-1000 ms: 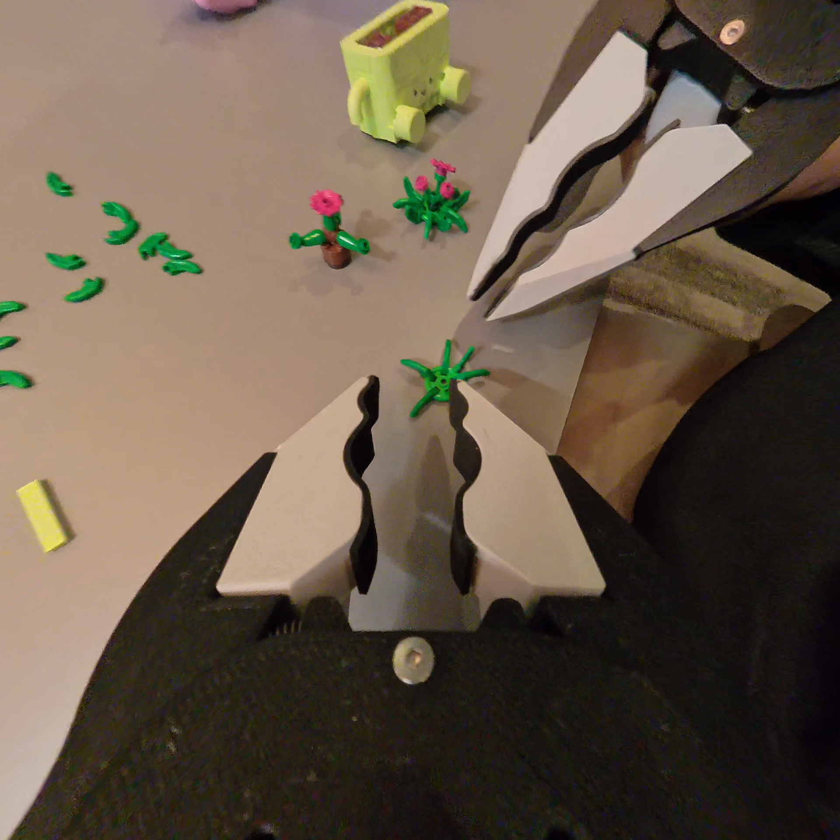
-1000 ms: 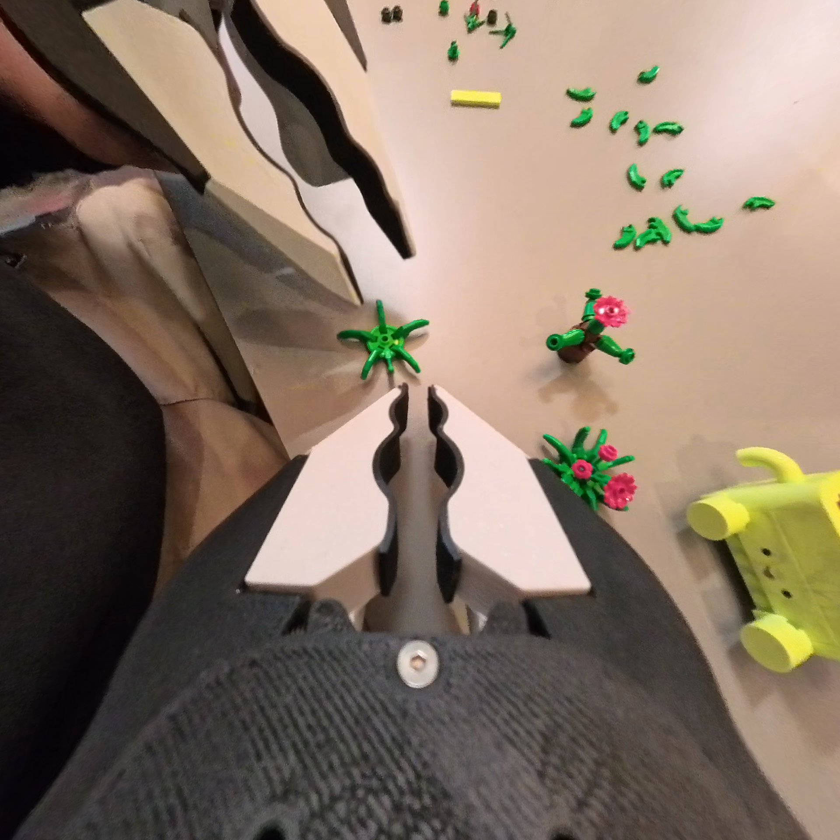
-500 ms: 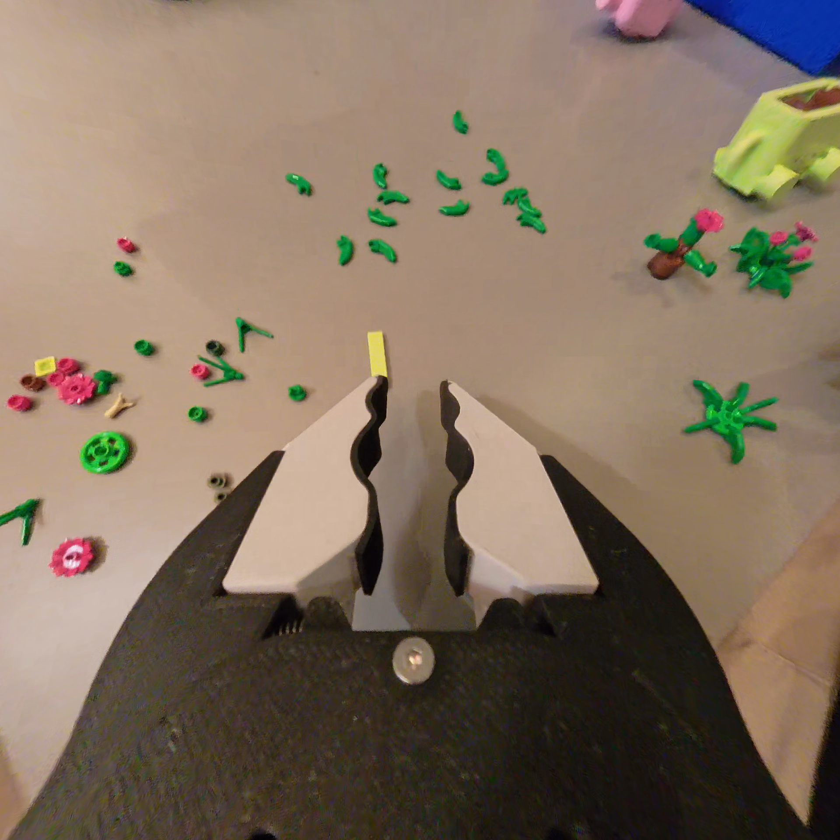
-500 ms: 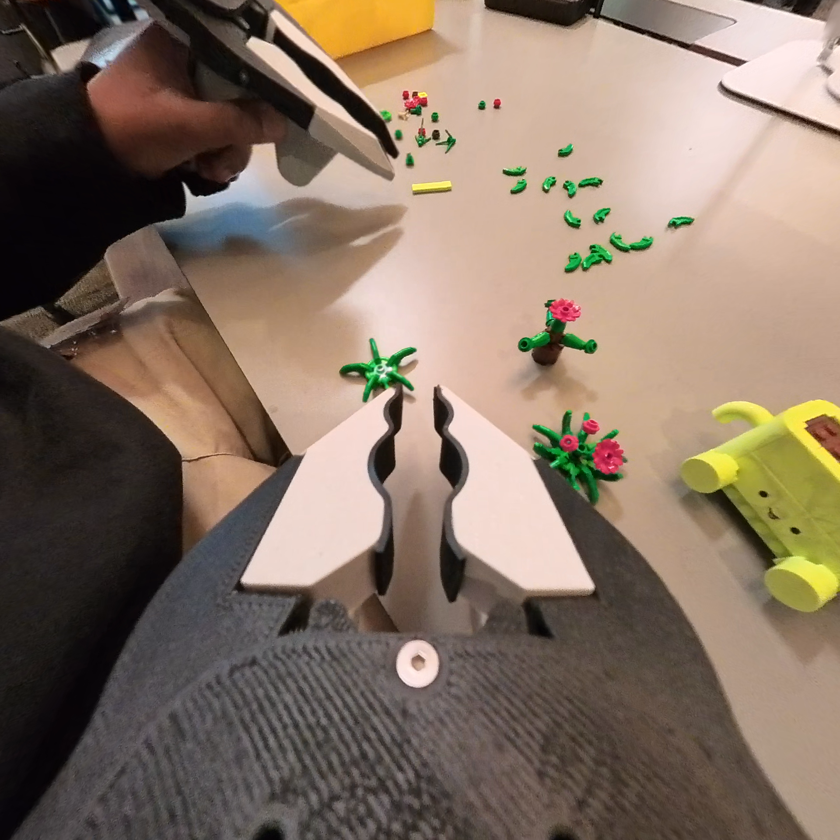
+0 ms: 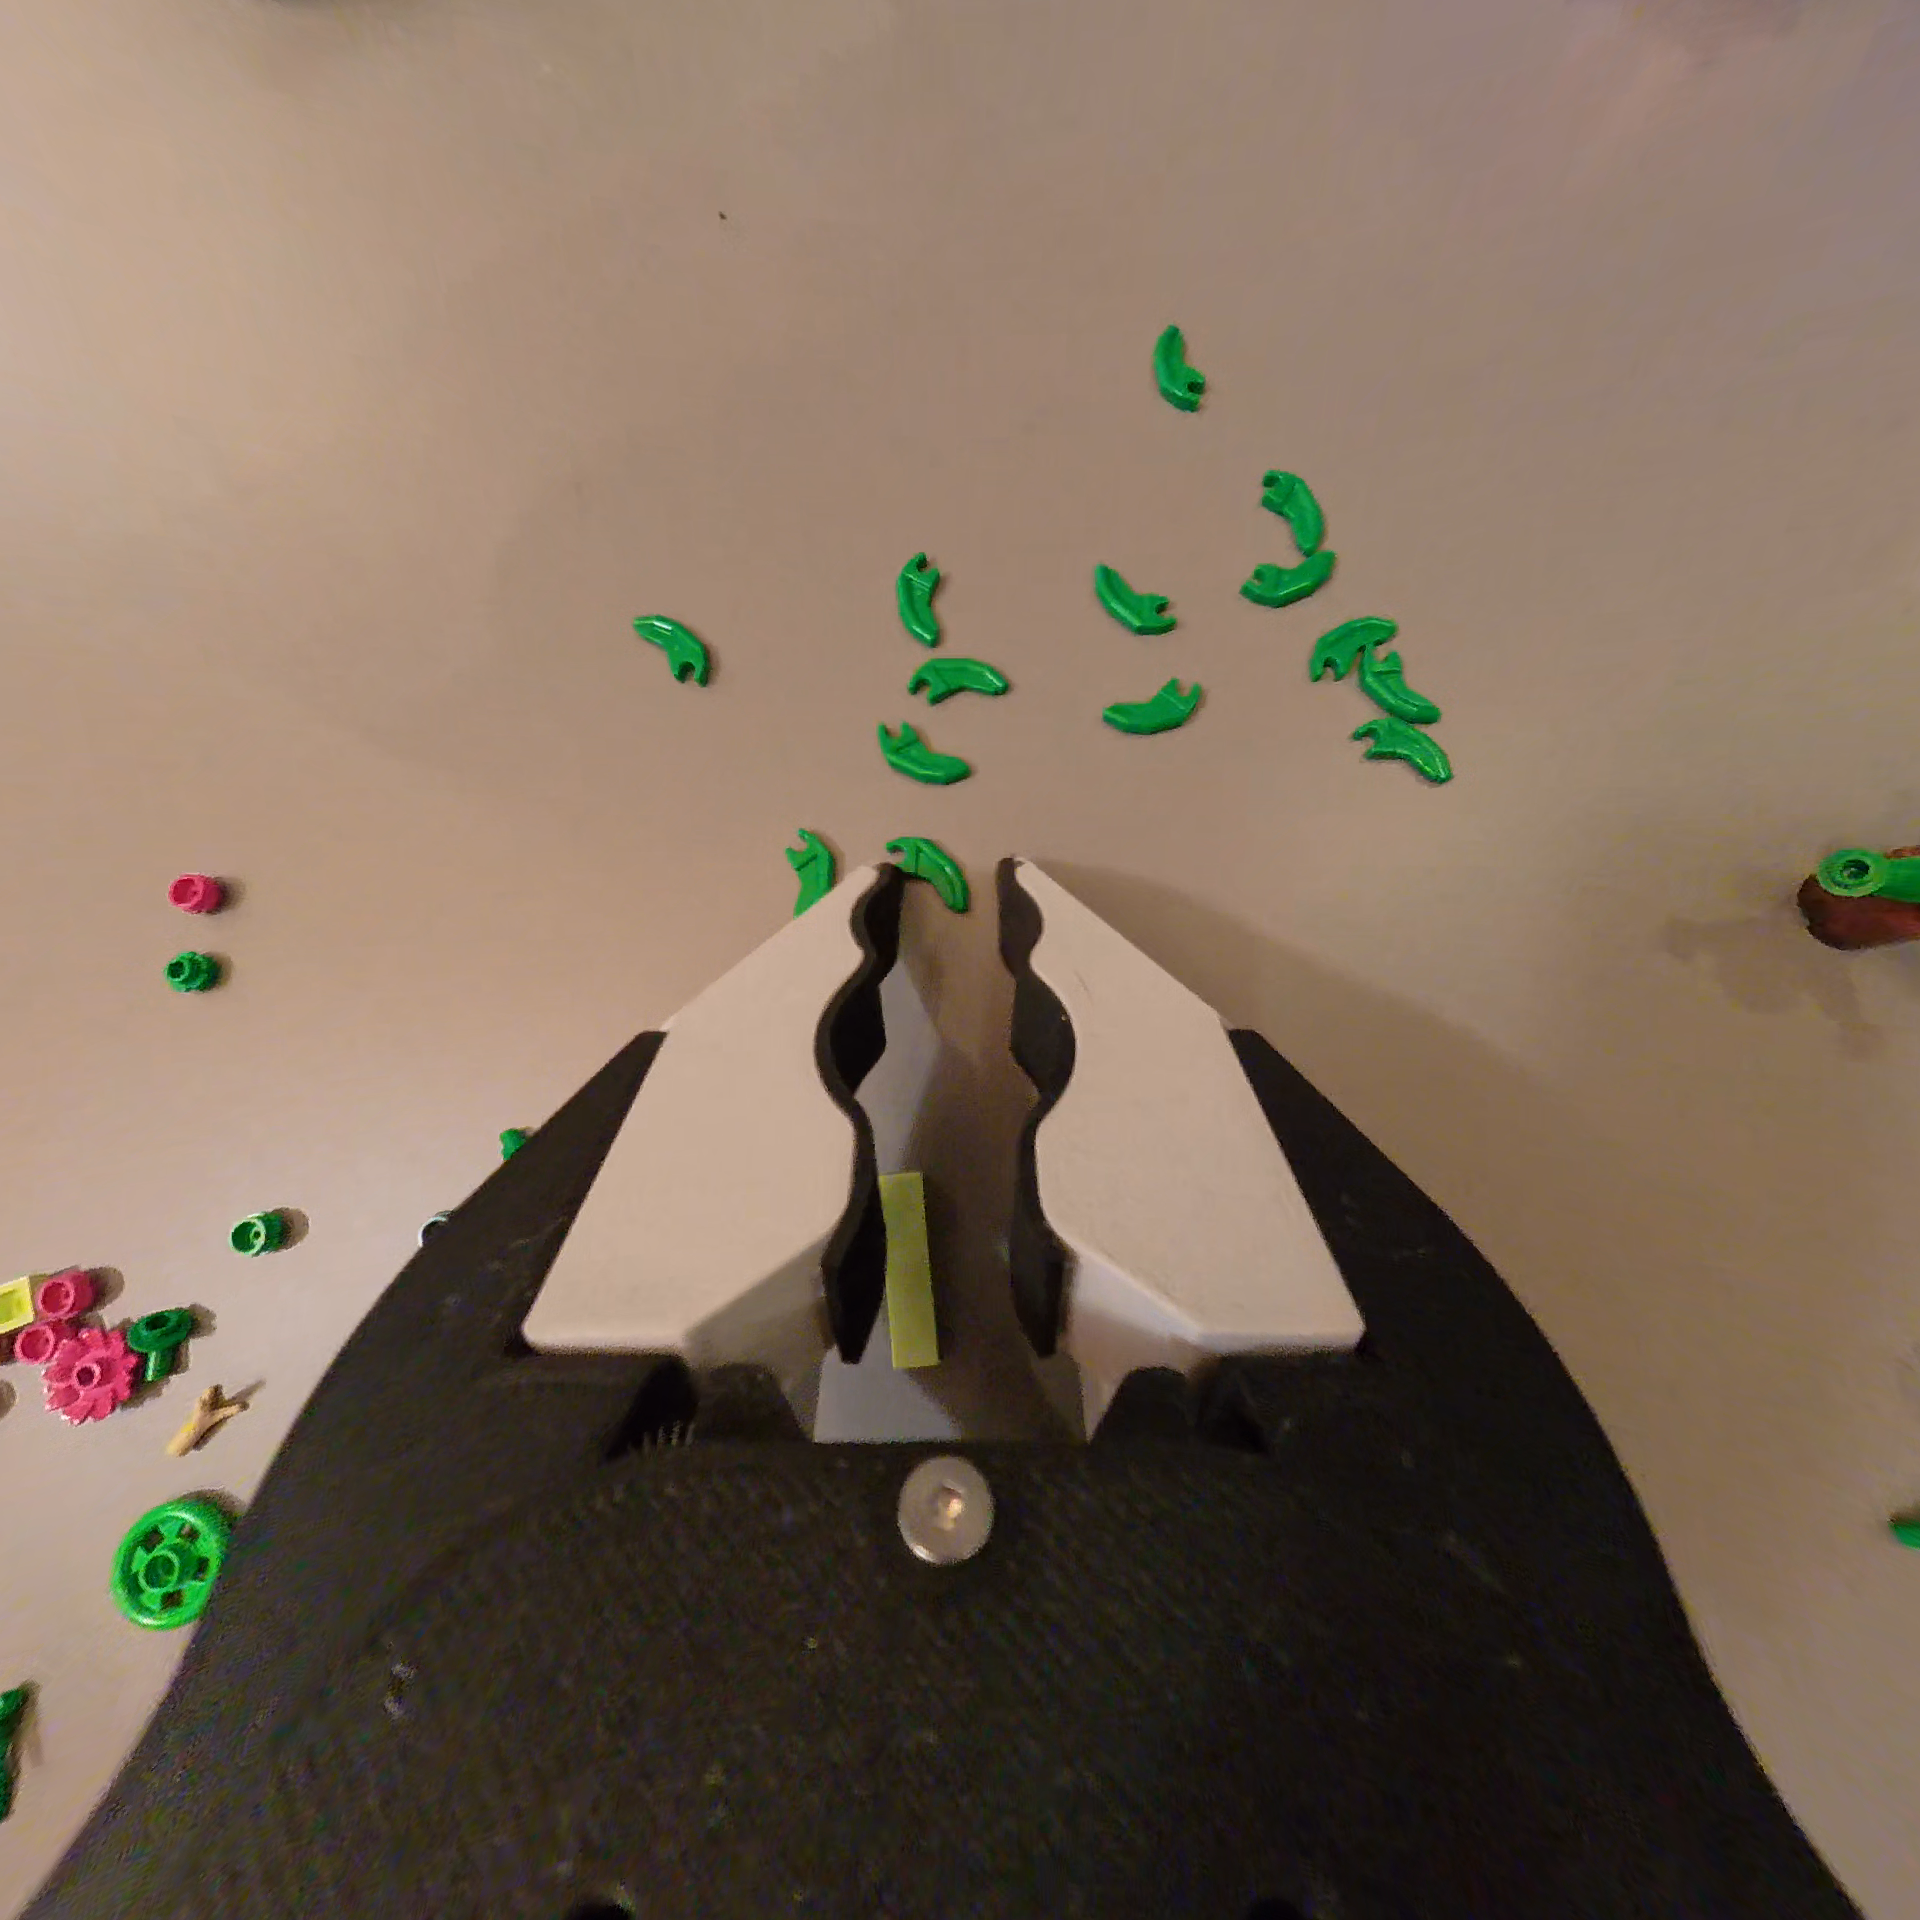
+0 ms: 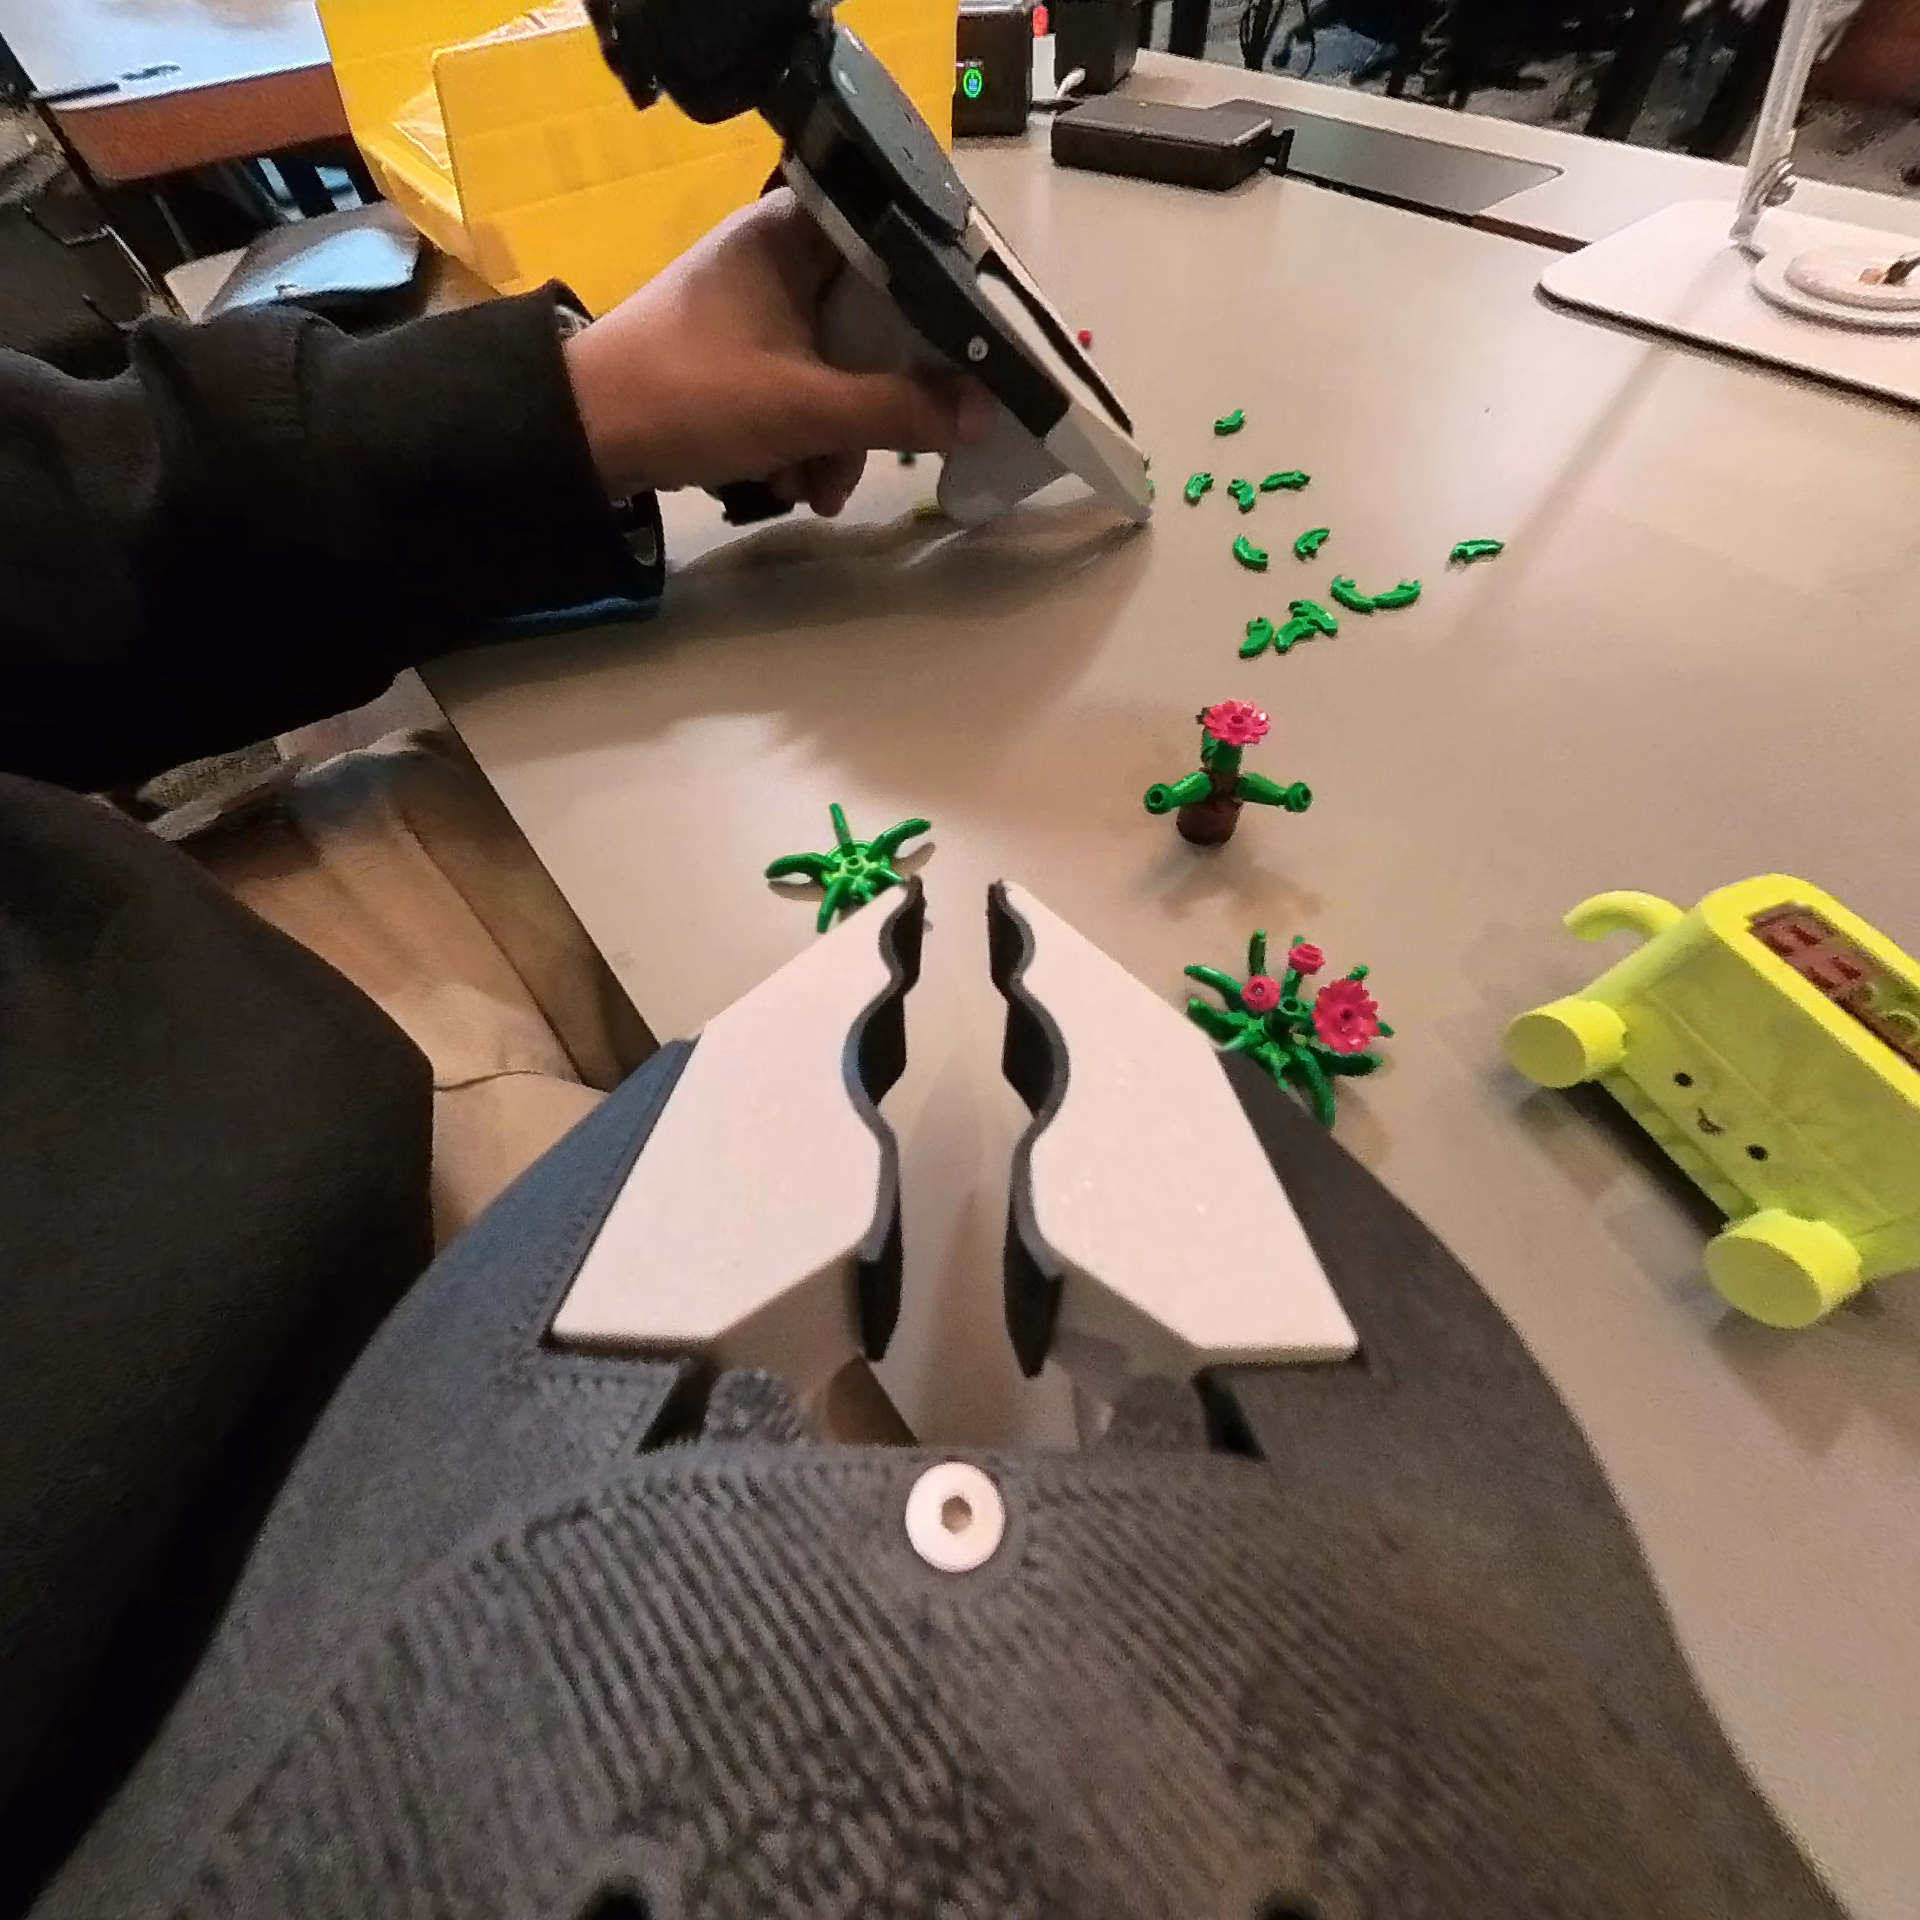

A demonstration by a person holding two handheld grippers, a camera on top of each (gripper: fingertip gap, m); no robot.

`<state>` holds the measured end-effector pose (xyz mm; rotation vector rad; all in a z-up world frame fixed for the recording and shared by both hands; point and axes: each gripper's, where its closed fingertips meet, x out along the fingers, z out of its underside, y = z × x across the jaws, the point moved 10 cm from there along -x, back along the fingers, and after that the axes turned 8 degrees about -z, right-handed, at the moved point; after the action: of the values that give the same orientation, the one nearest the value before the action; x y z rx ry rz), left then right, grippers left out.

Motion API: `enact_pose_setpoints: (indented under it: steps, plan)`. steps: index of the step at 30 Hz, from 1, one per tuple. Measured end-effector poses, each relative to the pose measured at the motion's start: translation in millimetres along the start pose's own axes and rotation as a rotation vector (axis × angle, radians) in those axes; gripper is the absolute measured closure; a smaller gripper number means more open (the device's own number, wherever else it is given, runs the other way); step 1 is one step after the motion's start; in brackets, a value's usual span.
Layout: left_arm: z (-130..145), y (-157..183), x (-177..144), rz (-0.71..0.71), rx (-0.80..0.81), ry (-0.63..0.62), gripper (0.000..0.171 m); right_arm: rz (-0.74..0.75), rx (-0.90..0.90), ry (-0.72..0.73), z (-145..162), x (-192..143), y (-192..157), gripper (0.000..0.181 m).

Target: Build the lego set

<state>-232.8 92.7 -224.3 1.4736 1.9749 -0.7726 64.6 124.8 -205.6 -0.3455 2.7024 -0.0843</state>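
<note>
Up close in the left wrist view, the left gripper hangs parted and empty over a yellow flat tile, whose long axis runs along the fingers. A green curved leaf lies at the fingertips.

Across in the right wrist view, the right gripper is parted, empty, beside a green spiky plant piece. A lime planter lies tilted, brown filling inside.
</note>
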Motion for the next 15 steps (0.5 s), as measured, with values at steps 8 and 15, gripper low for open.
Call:
enact_pose_setpoints:
  steps: [8,15]
  plan:
    - [1,2,-10,0.056,0.042,0.04,0.168,0.029,0.004,0.026,0,-9,3,0.17]
    - [2,40,-64,0.217,0.123,0.307,0.169,0.031,0.028,0.098,-14,-5,6,0.167]
